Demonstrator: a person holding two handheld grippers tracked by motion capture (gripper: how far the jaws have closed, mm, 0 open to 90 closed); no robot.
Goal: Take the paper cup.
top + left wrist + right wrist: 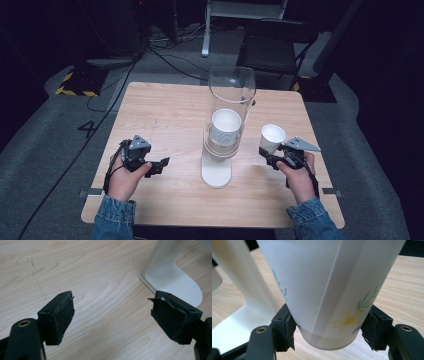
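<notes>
A tall clear tube dispenser [231, 107] on a white stand [216, 172] rises at the table's middle, with a stack of white paper cups [225, 127] inside it. My right gripper [270, 152], right of the stand, is shut on a white paper cup [272, 137] held upright; up close the paper cup [329, 287] shows a flower print, and the pads [289, 330] press its lower wall just above the table. My left gripper [162, 165] sits low at the table's left, open, with bare wood between its pads [63, 315] and the white stand [172, 277] ahead.
The wooden table [170, 115] has free surface behind and between both hands. A black folding chair [275, 45] stands beyond the far edge, cables trail over the grey floor [45, 125], and a yellow-black striped base [75, 82] lies at far left.
</notes>
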